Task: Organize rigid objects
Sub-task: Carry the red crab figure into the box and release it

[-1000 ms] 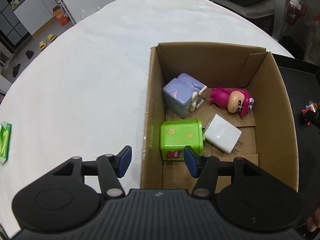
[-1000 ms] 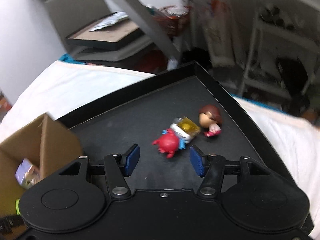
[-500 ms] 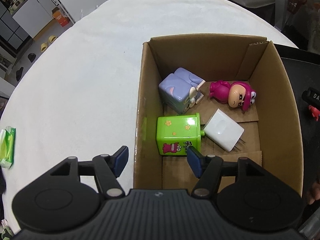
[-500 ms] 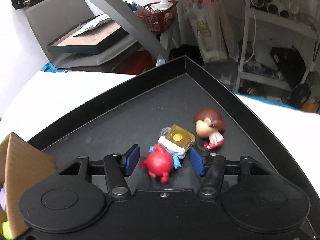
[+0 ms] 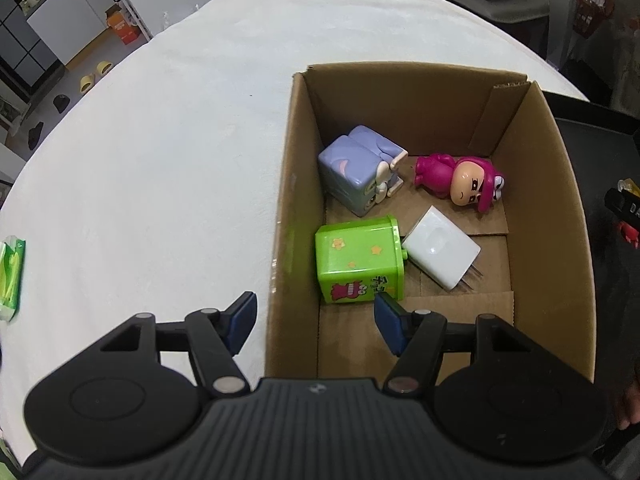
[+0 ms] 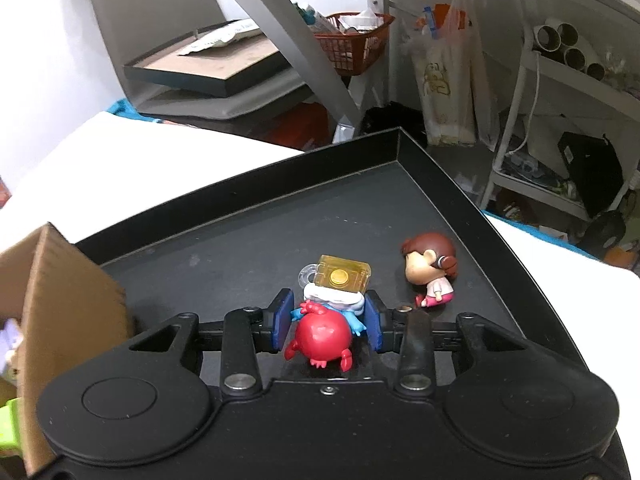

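A cardboard box (image 5: 400, 92) on the white table holds a purple cube toy (image 5: 356, 172), a pink figure (image 5: 460, 180), a green box toy (image 5: 356, 260) and a white charger (image 5: 440, 256). My left gripper (image 5: 316, 316) hangs open over the box's near left wall, one finger outside and one inside. On the black tray (image 6: 248, 248) lies a red figure with a yellow base (image 6: 324, 332). My right gripper (image 6: 329, 322) is closing on it, and both blue pads touch its sides. A brown-haired figure (image 6: 432, 268) lies just right of it.
A green packet (image 5: 10, 276) lies at the table's left edge. The box's corner (image 6: 60, 292) rises at the left of the right wrist view, beside the tray. Shelves, a red basket (image 6: 352, 44) and bags stand beyond the table.
My right gripper moved forward over the red figure and its jaws closed in from wide apart onto the figure's sides. The left gripper stayed over the box wall, jaws slightly wider.
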{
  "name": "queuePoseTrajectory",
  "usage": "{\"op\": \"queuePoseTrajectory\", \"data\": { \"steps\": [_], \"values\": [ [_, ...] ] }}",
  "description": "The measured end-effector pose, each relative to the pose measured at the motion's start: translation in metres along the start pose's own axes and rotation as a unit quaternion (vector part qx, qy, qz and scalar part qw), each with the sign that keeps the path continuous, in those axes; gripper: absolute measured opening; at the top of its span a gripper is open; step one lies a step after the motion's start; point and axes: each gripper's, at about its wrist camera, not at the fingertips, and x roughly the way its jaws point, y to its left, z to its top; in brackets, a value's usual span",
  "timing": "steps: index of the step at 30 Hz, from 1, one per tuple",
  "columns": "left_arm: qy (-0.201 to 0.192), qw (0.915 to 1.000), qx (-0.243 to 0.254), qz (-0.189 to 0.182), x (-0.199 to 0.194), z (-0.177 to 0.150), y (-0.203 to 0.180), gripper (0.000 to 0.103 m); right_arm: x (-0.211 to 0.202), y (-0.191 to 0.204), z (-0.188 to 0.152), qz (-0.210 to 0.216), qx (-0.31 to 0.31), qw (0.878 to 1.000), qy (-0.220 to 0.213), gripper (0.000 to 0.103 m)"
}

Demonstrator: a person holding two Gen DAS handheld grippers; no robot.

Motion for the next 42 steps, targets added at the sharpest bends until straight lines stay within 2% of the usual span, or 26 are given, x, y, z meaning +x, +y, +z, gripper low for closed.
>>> {"op": "queuePoseTrajectory", "data": {
  "steps": [10, 23, 31, 36, 42],
  "values": [
    [-0.017, 0.9996, -0.015, -0.016, -0.012, -0.007, 0.016, 0.063, -0.041, 0.009, 0.005, 0.031, -0.037, 0.998, -0.027, 0.037],
    [-0.041, 0.9978, -0.021, -0.047, -0.018, -0.021, 0.031, 0.060, -0.094, 0.039, 0.008, 0.123, -0.107, 0.986, -0.041, 0.037],
    [-0.049, 0.9966, -0.015, -0.065, -0.018, -0.024, 0.039, 0.045, -0.111, 0.056, 0.008, 0.140, -0.132, 0.980, -0.046, 0.037],
    [-0.051, 0.9956, -0.011, -0.078, -0.016, -0.025, 0.043, 0.030, -0.118, 0.071, 0.003, 0.157, -0.146, 0.976, -0.043, 0.037],
    [-0.047, 0.9934, -0.019, -0.103, -0.012, -0.024, 0.053, 0.017, -0.121, 0.091, -0.005, 0.164, -0.172, 0.970, -0.040, 0.037]
  ]
}}
